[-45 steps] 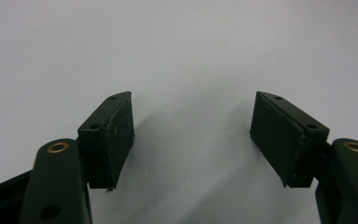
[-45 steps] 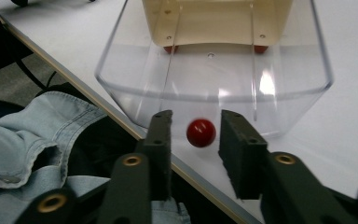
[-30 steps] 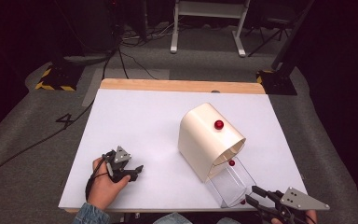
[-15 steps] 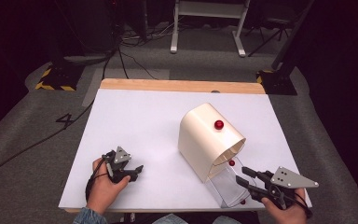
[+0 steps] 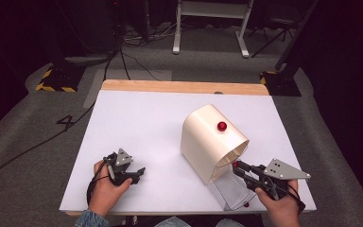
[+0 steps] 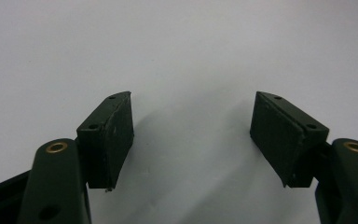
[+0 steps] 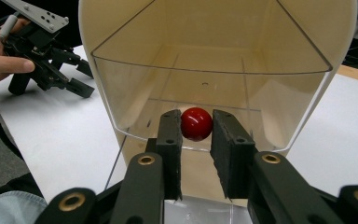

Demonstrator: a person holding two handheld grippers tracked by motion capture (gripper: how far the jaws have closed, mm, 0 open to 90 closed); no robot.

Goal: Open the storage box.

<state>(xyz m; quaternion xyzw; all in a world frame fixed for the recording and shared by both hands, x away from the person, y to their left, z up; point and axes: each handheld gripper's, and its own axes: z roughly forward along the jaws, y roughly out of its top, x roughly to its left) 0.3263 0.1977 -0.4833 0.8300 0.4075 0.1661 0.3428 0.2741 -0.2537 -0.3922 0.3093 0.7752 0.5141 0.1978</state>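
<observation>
White table [image 5: 142, 123] — right gripper [image 7: 196, 128] level, just closed on red knob [image 7: 196, 123] (left gripper [image 6: 191, 133] resting wide apart, empty).

You have a glossy red knob [image 7: 196, 123] between black pads, a cream cover [image 5: 208, 137] over a clear bin [image 5: 229, 191], and a white counter [image 5: 142, 123] edged in pale wood.

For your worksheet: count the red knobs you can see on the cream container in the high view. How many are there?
2. One red knob sits on the cream container's curved top; the other is on the clear drawer front, between the right gripper's jaws. Others may be hidden.
</observation>
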